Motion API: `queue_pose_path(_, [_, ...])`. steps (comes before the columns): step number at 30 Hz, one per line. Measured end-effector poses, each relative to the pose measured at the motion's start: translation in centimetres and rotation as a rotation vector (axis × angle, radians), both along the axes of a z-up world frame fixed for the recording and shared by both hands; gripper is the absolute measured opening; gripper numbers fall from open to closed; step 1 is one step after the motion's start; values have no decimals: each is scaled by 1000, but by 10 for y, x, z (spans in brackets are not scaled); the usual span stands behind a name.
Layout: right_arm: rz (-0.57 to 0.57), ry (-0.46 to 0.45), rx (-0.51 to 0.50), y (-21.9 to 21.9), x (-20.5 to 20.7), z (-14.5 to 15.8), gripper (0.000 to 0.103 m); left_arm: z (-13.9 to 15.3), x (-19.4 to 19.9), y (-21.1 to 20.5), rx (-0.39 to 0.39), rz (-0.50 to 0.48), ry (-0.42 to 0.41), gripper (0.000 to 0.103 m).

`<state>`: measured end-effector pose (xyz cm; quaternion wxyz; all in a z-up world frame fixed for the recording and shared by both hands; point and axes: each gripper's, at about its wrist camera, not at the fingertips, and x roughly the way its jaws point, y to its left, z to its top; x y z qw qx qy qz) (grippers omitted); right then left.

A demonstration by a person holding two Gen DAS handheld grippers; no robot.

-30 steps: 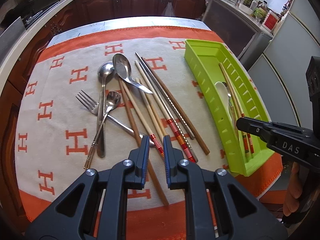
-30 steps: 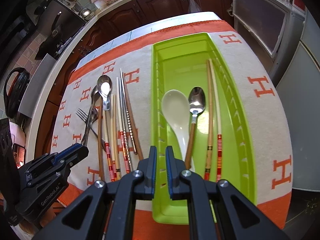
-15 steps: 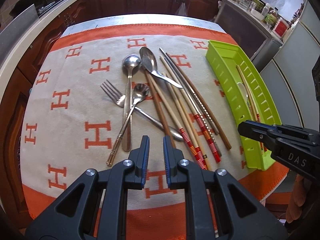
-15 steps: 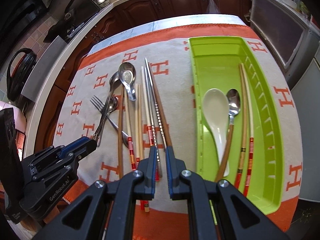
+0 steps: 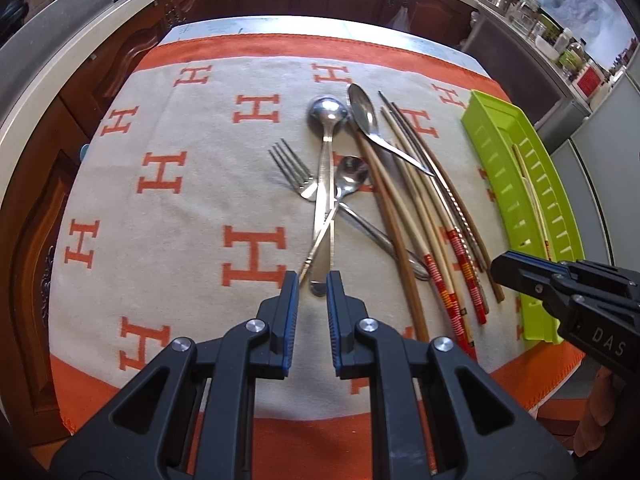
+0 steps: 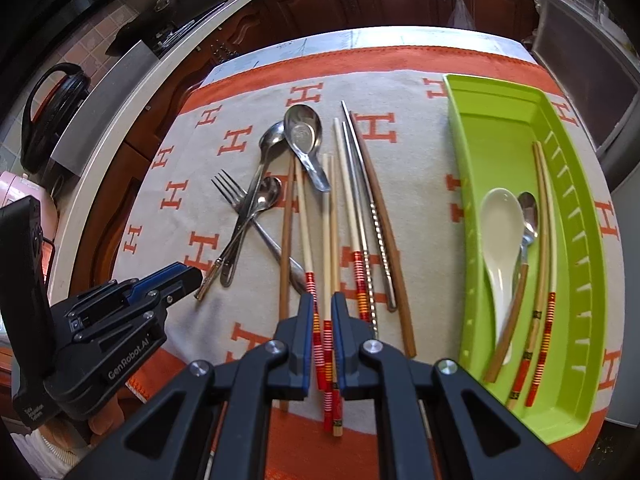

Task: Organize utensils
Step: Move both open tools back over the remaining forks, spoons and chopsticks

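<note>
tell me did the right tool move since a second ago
Yes. The right tool has shifted left: a second ago it pointed into the green tray; now it sits over the red-banded chopsticks on the cloth, tray off to its right.

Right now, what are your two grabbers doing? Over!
Left gripper open over steel spoon handles. Right gripper open, straddling red-banded chopsticks. Green tray part filled. Loose pile crossed, tangled.
</note>
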<state>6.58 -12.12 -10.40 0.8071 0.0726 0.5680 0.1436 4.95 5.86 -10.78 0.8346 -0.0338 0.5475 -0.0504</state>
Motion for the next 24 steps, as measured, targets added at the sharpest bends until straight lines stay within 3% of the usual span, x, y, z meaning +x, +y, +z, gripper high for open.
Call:
queue_pose_path(16, [23,4,57,25,38,4,9,-6,20,53,11,111,4,11])
queue_pose_path(20, [11,28,99,29,54,-2,9,-11,28,61,6,118,15,11])
queue_pose_path(24, [7,28,79,37,75,-3,9,-16,38,62,-17,100,30,11])
